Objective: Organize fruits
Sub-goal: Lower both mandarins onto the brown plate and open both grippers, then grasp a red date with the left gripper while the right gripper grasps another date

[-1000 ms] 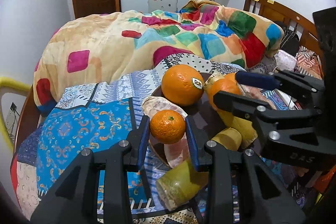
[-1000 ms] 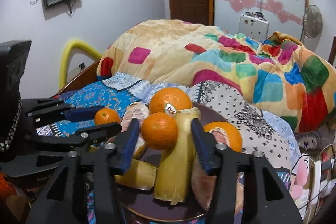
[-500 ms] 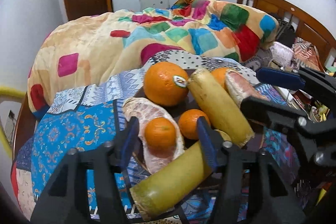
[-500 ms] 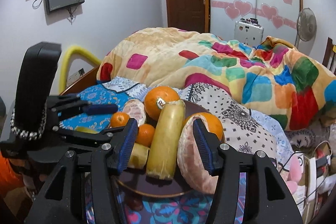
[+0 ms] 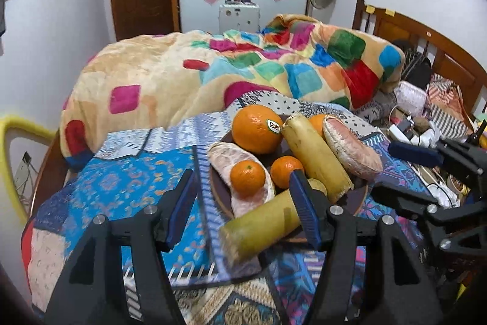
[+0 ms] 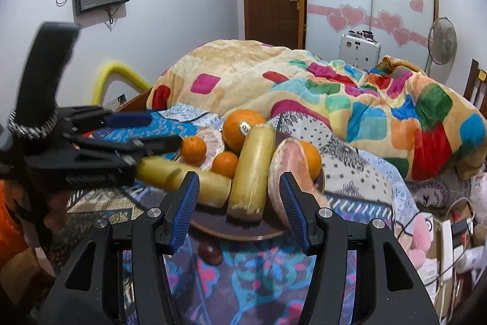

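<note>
Both the left gripper [image 5: 243,206] and the right gripper [image 6: 239,204] stand spread and empty, short of the dark plate [image 5: 219,197] of fruit on the bed. Nearest the left gripper, a yellow-green peeled stalk [image 5: 258,227] lies crosswise between its fingers, with a small mandarin [image 5: 247,178] just beyond. Farthest, the big orange [image 5: 257,128] carries a "Dole" sticker [image 5: 274,126].

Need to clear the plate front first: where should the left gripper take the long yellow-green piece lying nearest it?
Grip the yellow-green piece across its middle, coming from above with the left gripper. It lies on its side over the plate rim, cut end overhanging, so its rounded flanks probably offer the open jaws the best hold.
</note>
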`<action>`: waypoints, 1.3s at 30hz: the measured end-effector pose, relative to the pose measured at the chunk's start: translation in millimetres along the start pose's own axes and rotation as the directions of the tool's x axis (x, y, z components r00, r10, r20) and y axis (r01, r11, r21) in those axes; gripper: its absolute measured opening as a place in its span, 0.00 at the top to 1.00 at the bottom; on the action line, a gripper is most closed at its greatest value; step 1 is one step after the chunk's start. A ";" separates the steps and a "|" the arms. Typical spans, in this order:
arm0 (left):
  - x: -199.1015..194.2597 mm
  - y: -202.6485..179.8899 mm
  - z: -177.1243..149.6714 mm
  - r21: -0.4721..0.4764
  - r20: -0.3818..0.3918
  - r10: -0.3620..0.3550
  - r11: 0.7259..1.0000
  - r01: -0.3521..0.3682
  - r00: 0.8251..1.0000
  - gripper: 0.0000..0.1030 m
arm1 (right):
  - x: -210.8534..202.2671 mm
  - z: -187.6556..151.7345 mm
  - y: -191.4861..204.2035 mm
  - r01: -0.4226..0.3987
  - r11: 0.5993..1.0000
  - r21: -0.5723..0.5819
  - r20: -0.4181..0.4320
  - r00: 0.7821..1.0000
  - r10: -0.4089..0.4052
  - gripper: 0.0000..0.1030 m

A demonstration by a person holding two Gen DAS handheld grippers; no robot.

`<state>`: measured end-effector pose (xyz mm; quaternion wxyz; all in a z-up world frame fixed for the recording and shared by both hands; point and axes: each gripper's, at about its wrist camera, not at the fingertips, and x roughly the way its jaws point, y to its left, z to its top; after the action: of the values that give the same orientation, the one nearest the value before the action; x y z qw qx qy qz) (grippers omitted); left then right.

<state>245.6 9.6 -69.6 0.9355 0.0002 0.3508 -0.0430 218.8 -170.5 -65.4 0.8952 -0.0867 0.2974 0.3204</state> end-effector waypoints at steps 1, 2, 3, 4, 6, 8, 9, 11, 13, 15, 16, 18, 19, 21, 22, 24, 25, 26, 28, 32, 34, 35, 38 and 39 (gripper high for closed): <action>-7.4 0.5 -3.1 -0.003 0.010 0.001 1.000 -0.001 1.000 0.39 | -0.4 -3.6 1.4 -0.001 1.000 0.004 -0.007 1.000 0.001 0.50; -13.4 0.8 -5.8 -0.002 0.019 0.001 1.000 -0.001 1.000 0.38 | -0.2 -7.5 2.7 -0.001 1.000 0.005 -0.016 1.000 0.001 0.50; -20.8 0.7 -9.5 0.000 0.032 0.001 1.000 -0.001 1.000 0.37 | -0.2 -11.6 4.1 0.000 1.000 0.007 -0.024 1.000 0.000 0.50; -28.7 -0.1 -14.2 0.004 0.046 0.003 1.000 -0.003 0.999 0.35 | 0.4 -15.9 5.6 0.000 1.000 0.010 -0.035 0.999 0.000 0.50; -39.2 -2.3 -21.8 0.014 0.066 0.008 1.000 -0.009 0.998 0.33 | 1.8 -23.9 7.8 -0.002 1.000 0.015 -0.054 0.999 0.002 0.50; -47.1 -3.5 -29.0 0.022 0.078 0.009 1.000 -0.011 0.997 0.31 | 6.2 -31.1 9.8 -0.002 1.000 0.020 -0.078 0.997 0.004 0.50; -51.5 -4.3 -34.0 0.023 0.083 0.009 1.000 -0.011 0.997 0.29 | 7.8 -33.7 10.7 -0.002 1.000 0.021 -0.090 0.996 0.004 0.50; -55.3 -4.9 -39.9 0.020 0.084 0.008 1.000 -0.010 0.996 0.27 | 13.4 -37.6 12.5 -0.006 1.000 0.020 -0.117 0.993 0.008 0.50; -56.6 -5.0 -45.9 0.015 0.079 0.001 1.000 -0.002 0.997 0.24 | 16.5 -41.2 13.2 0.000 1.000 0.014 -0.135 0.991 0.002 0.50; -54.4 -4.4 -51.5 0.015 0.069 0.000 1.000 -0.001 0.998 0.24 | 21.3 -41.9 13.0 -0.006 1.000 0.012 -0.153 0.988 0.008 0.50; -54.0 -4.5 -53.8 0.017 0.066 0.001 1.000 -0.002 0.998 0.24 | 24.1 -41.7 12.7 -0.008 1.000 0.013 -0.162 0.987 0.010 0.50; -50.3 -4.0 -58.2 0.022 0.058 0.008 1.000 -0.009 0.998 0.24 | 29.6 -41.1 12.9 -0.012 1.000 0.013 -0.178 0.984 0.015 0.51; -47.9 -2.9 -59.9 0.020 0.050 0.006 1.000 -0.007 0.999 0.24 | 32.4 -40.4 12.8 -0.012 1.000 0.011 -0.186 0.982 0.014 0.53; -42.1 1.1 -62.4 0.000 0.030 -0.012 1.000 0.012 0.999 0.24 | 37.2 -39.7 13.4 -0.023 1.000 0.009 -0.201 0.979 0.024 0.62; -40.1 2.9 -63.5 -0.010 0.023 -0.018 1.000 0.018 1.000 0.24 | 39.2 -39.7 13.5 -0.026 1.000 0.009 -0.208 0.978 0.028 0.63; -35.7 4.7 -66.6 -0.019 0.006 -0.022 1.000 0.022 1.000 0.24 | 44.3 -40.3 13.1 -0.028 1.000 0.010 -0.224 0.974 0.030 0.69; -34.1 5.0 -67.6 -0.018 0.003 -0.015 1.000 0.015 1.000 0.24 | 46.5 -41.4 13.0 -0.027 1.000 0.011 -0.232 0.972 0.029 0.70; -32.4 5.3 -68.4 -0.016 0.003 -0.001 1.000 0.001 1.000 0.24 | 45.7 -41.5 12.9 -0.025 1.000 0.010 -0.228 0.973 0.026 0.73; -29.7 4.2 -71.3 -0.005 0.000 0.008 1.000 -0.008 1.000 0.24 | 44.1 -42.0 14.0 -0.034 0.999 0.006 -0.224 0.974 0.034 0.82; -29.2 0.4 -75.0 0.000 -0.009 0.002 1.000 -0.002 1.000 0.24 | 37.1 -43.2 16.5 -0.024 1.000 0.002 -0.208 0.978 0.024 0.84; -32.5 -5.7 -76.3 0.018 -0.006 0.009 1.000 -0.008 1.000 0.24 | 28.0 -45.2 17.2 -0.023 1.000 0.005 -0.195 0.981 0.024 0.84; -33.9 -8.6 -76.4 0.024 -0.006 0.007 1.000 -0.007 1.000 0.24 | 21.7 -46.6 17.7 -0.017 1.000 0.002 -0.187 0.982 0.017 0.84; -37.6 -19.3 -77.8 0.027 -0.014 -0.015 1.000 0.015 1.000 0.24 | 2.1 -48.9 18.5 -0.004 1.000 0.000 -0.161 0.987 0.004 0.84; -38.3 -22.6 -78.2 0.023 -0.018 -0.021 0.999 0.022 1.000 0.24 | -3.5 -49.0 18.4 -0.002 1.000 0.003 -0.153 0.988 0.003 0.84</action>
<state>163.8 -7.4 -102.8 0.9317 0.0078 0.3587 -0.0573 181.7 -174.9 -102.3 0.8694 -0.1093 0.3659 0.3135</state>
